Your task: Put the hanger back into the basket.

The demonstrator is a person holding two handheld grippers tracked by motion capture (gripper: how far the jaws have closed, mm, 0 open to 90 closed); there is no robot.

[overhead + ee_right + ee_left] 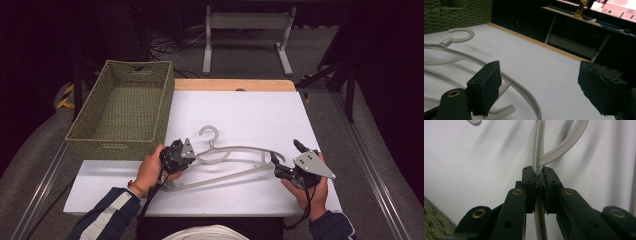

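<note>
I see a pale plastic hanger [227, 160] lying flat on the white table [240, 110], a little below the middle of the high view, with its hook [209, 134] pointing toward the top of the frame. My left gripper [187, 159] sits at the hanger's left end, just left of centre. In the left gripper view its jaws are pressed together on the hanger's thin bar [538, 165], which runs straight up between the pads; a wider ribbed strip of the hanger curves off to the upper right of that frame. The person's left hand [152, 167], in a dark sleeve with a light stripe, holds the gripper from the lower left.

My right gripper [285, 155] is at the lower right of the high view, just beside the hanger's right end. In the right gripper view its two black pads [485, 87] stand wide apart with nothing clamped. The hanger's curved arm [524, 92] passes beside the left pad and under it, though I cannot tell whether they touch.

A green woven basket [125, 107] stands at the upper left of the high view, on the table's left edge, well apart from the hanger.
</note>
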